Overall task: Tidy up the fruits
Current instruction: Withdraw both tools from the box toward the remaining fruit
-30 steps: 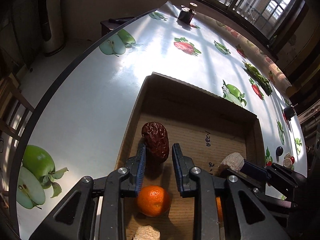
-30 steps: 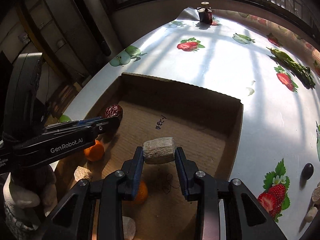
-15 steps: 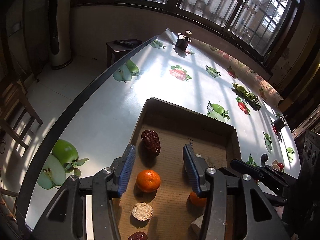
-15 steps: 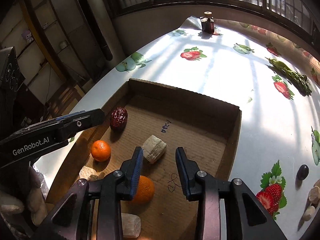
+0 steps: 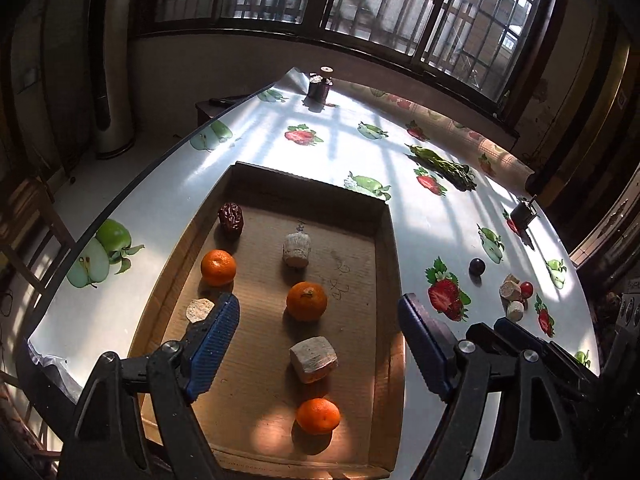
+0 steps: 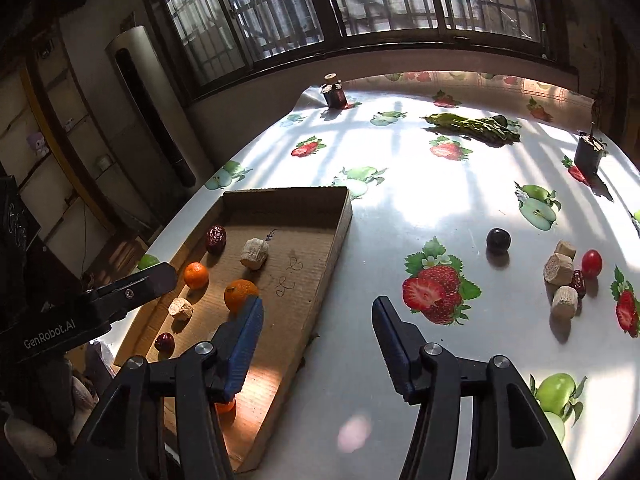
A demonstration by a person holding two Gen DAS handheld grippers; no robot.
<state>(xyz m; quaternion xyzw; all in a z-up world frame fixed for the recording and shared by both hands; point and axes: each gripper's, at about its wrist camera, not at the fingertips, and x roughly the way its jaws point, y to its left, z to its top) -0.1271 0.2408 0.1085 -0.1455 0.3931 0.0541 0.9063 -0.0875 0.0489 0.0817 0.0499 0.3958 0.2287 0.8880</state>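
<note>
A cardboard tray holds a dark red date, three oranges such as the middle one, and beige chunks. My left gripper hangs above the tray's near half, jaws opening, with nothing between the pads. My right gripper hovers over the tray's right wall, jaws also opening and empty. On the tablecloth to the right lie a dark round fruit, a cherry tomato, a small date and beige chunks. The left gripper's finger shows at that view's left edge.
The round table has a fruit-print cloth; its edge curves close on the left. A dark jar stands at the far end, green vegetables lie at the back right, and a small black pot stands at the right.
The left gripper let go of the date and the right let go of a beige chunk; both now lie in the tray. Both grippers pulled back and up, jaws widening; the right swung rightward.
</note>
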